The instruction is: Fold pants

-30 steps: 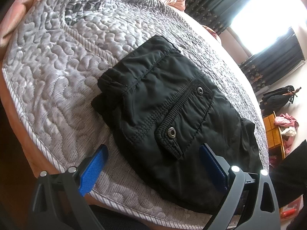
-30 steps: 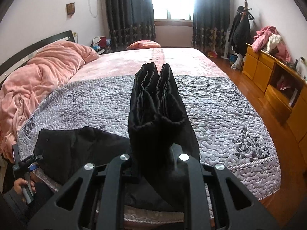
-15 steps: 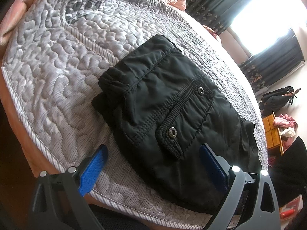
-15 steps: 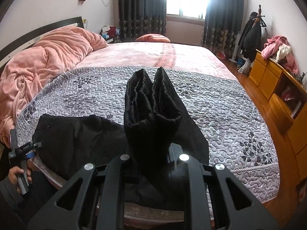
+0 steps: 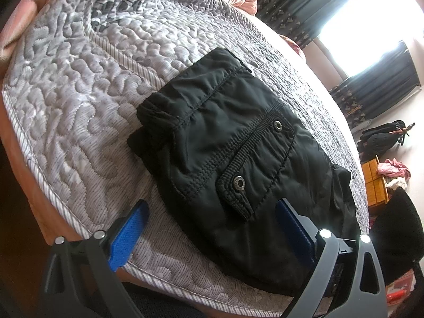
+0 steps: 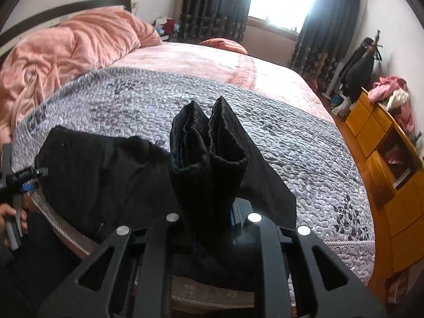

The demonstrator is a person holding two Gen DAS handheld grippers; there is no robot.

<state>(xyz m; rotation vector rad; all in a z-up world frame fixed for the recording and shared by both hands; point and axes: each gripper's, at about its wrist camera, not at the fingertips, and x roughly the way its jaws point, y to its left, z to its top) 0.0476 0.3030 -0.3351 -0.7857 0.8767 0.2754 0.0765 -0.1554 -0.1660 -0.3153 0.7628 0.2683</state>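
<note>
The black pants (image 5: 238, 159) lie on the grey quilted bedspread (image 5: 79, 100) near the bed's front edge, waistband and snap pocket toward me. My left gripper (image 5: 212, 225) is open and empty, its blue pads (image 5: 129, 228) spread either side of the pants' near edge. My right gripper (image 6: 209, 212) is shut on the pant leg cuffs (image 6: 209, 148), which stick up bunched between its fingers above the bed. The rest of the pants (image 6: 106, 169) lies to the left in the right wrist view, where the left gripper (image 6: 23, 182) shows at the far left.
A pink duvet (image 6: 66, 50) is heaped at the head of the bed. A yellow wooden cabinet (image 6: 384, 143) with clothes on top stands along the right wall. A coat rack (image 6: 363, 66) stands by the curtained window.
My right gripper has carried the cuffs to the left and lower over the bed, toward the waistband end. The left gripper has hardly moved.
</note>
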